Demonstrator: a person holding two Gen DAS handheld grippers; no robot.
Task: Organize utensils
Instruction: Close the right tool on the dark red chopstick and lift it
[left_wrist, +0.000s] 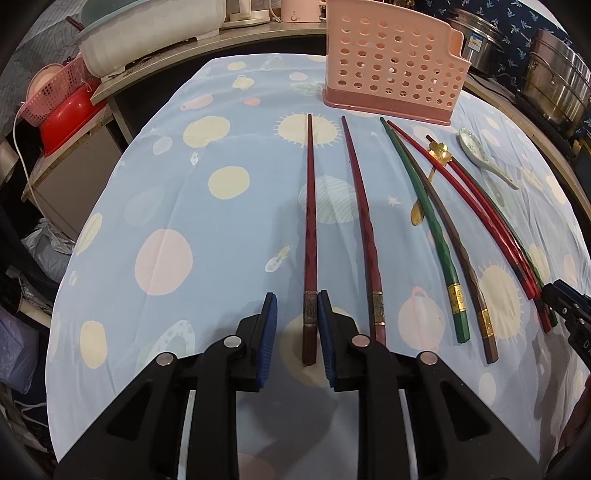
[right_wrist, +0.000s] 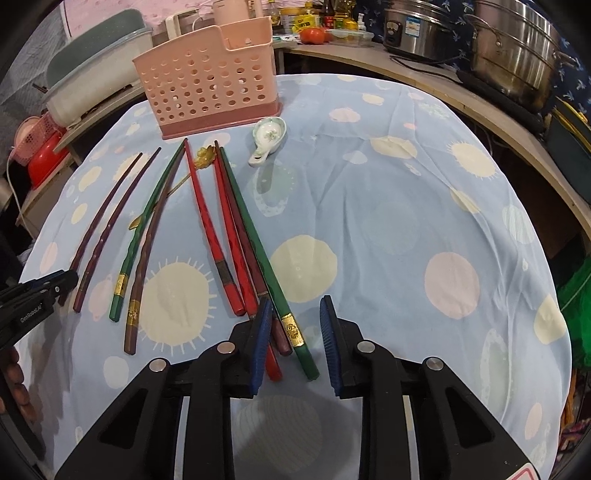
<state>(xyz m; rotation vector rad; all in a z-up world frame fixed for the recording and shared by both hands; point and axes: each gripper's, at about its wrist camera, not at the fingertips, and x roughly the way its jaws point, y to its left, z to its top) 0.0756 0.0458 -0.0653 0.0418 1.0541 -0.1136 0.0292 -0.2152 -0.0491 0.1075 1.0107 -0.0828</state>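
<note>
Chopsticks lay fanned across the blue spotted tablecloth (left_wrist: 221, 229), every one with its thick butt end toward the person and its thin tip running away toward the pink perforated holder (left_wrist: 391, 62) standing at the far edge. And there was the left gripper (left_wrist: 297, 306), jaws apart, straddling the butt of the leftmost dark red chopstick (left_wrist: 309, 221). That stick's long axis ran almost straight out along the fingers, its end sitting in the gap and looking close against the inner blue pad (left_wrist: 327, 332) on the right side. Whether they touched, I could not tell. Its twin, the second dark red chopstick (left_wrist: 360, 206), lay just outside that same finger.

Over on the other side, the right gripper (right_wrist: 295, 317) hung open as well, above the butts of a crossed bundle: a green chopstick (right_wrist: 258, 251) with a gold band lying in the gap, a red chopstick (right_wrist: 207, 221) just left of it. A white ceramic spoon (right_wrist: 267, 138) sat near the holder's base, and a gold spoon (right_wrist: 205, 157) poked out from under the sticks.

My read: the left hand was nearest its target, and a straight squeeze looked enough to take it. The holder stood well ahead, in line with the stick.
</note>
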